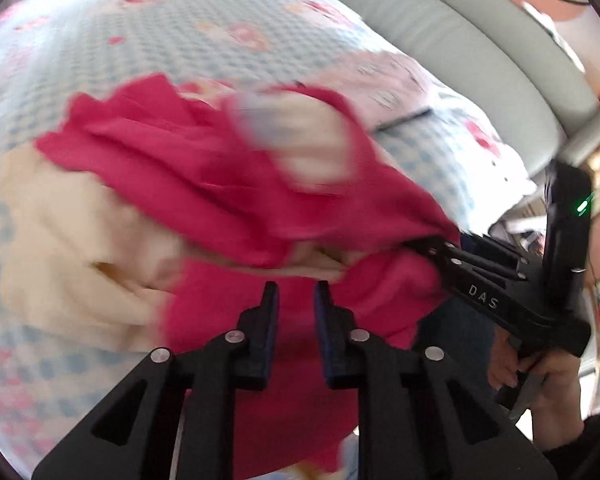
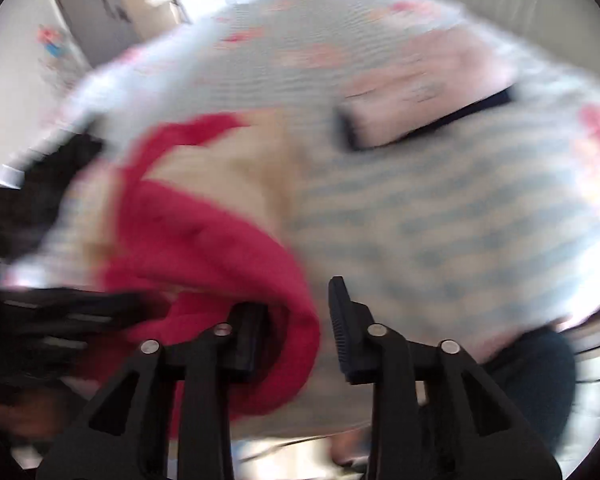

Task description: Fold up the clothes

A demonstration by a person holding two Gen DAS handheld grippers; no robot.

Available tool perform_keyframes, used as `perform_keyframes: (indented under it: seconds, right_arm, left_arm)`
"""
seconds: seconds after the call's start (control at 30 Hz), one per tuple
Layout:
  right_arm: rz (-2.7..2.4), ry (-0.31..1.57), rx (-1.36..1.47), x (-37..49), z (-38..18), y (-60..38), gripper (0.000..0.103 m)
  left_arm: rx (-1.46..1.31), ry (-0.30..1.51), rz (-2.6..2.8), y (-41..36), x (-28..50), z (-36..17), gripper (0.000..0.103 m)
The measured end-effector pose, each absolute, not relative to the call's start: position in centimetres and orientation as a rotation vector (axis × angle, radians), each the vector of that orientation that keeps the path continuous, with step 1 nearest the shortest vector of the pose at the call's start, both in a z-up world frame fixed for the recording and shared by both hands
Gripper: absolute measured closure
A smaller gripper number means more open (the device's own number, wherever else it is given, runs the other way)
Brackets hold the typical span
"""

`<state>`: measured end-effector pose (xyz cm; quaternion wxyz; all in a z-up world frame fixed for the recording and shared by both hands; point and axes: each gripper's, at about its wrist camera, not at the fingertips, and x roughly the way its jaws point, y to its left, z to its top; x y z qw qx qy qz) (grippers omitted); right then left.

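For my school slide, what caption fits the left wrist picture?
Open left gripper over a red garment on the checked bed cover.

Both wrist views close, sharing bedspread (image 1: 172,36)

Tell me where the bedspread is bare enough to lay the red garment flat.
Bare bedspread lies beyond the red garment, left of the folded pink item. Nearer in, the cream cloth and both grippers crowd it.
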<state>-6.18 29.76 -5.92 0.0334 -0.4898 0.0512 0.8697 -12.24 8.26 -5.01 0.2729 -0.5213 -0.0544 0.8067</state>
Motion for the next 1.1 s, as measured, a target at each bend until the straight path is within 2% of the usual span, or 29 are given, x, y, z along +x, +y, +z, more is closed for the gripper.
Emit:
perform_keyframes:
  seconds: [0.07,0.2,0.27,0.3,0.37,0.4,0.47,0.57,0.63,0.7,0.77,0.87,0.9,0.93,0.97,1.0,1.07,1.1]
  right_arm:
    - [2.615,0.197,-1.505,-6.1,-6.7,31.3,0.074]
    - [2.511,0.193,-1.46,-5.3,-7.2,34.0,0.074]
    - [2.494,0.361,-1.447,-4.5,-6.7,35.9,0.071]
    - [2.493,0.402,-1.439,-4.2,-6.5,36.4,0.066]
    - [2.558,0.486,-1.445,-3.5,-5.6,36.2,0.064]
    - [2.604,0.535,-1.463,-3.4,-5.3,35.8,0.054]
    - [2.692,0.631,-1.518,-3.3,-4.9,34.9,0.034]
    - [2.665,0.572,-1.552,-4.0,-5.6,33.6,0.034]
    - [2.56,0.496,-1.517,-3.8,-6.1,34.0,0.034]
    - [2.536,0.526,-1.472,-3.0,-6.1,34.8,0.03]
    - [2.5,0.534,-1.502,-2.8,-7.0,35.7,0.024]
    - [2.476,0.604,-1.597,-3.3,-9.0,36.4,0.024]
    - [2.483,0.659,-1.619,-3.4,-9.5,36.4,0.025]
    - [2.497,0.728,-1.636,-3.5,-9.9,36.4,0.025]
    - [2.523,0.756,-1.651,-3.6,-10.0,35.9,0.031]
    - [2.555,0.767,-1.666,-3.6,-10.1,35.4,0.047]
    - [2.613,0.737,-1.684,-3.6,-10.0,34.1,0.06]
    - [2.634,0.675,-1.681,-3.6,-9.9,33.5,0.07]
  left_arm:
    - [-1.382,-0.055,2.278,7.4,-12.5,-3.8,0.054]
    - [-1.4,-0.136,2.252,5.7,-13.1,-4.2,0.054]
    - [-1.393,-0.195,2.235,6.3,-13.5,-4.3,0.055]
    - [-1.39,-0.224,2.227,6.5,-13.8,-4.3,0.055]
    - [-1.382,-0.282,2.208,7.1,-14.2,-4.3,0.052]
    - [-1.378,-0.311,2.199,7.4,-14.4,-4.4,0.051]
    - [-1.369,-0.368,2.179,8.0,-14.9,-4.4,0.035]
    - [-1.353,-0.441,2.17,8.8,-15.6,-4.3,0.029]
    - [-1.344,-0.401,2.208,9.5,-16.3,-3.9,0.027]
    - [-1.345,-0.366,2.165,10.6,-16.9,-3.9,0.017]
    - [-1.354,-0.33,2.119,11.9,-17.5,-4.2,0.017]
    - [-1.451,-0.251,2.042,14.7,-18.5,-6.7,0.017]
    - [-1.464,-0.192,2.06,15.6,-18.5,-7.2,0.018]
    - [-1.476,-0.134,2.075,16.4,-18.5,-7.6,0.031]
    - [-1.488,-0.081,2.084,17.0,-18.3,-7.8,0.057]
    - [-1.498,-0.035,2.088,17.5,-18.3,-7.8,0.068]
    - [-1.487,-0.034,2.088,17.5,-18.2,-7.0,0.086]
    - [-1.46,-0.042,2.107,17.1,-18.1,-6.2,0.095]
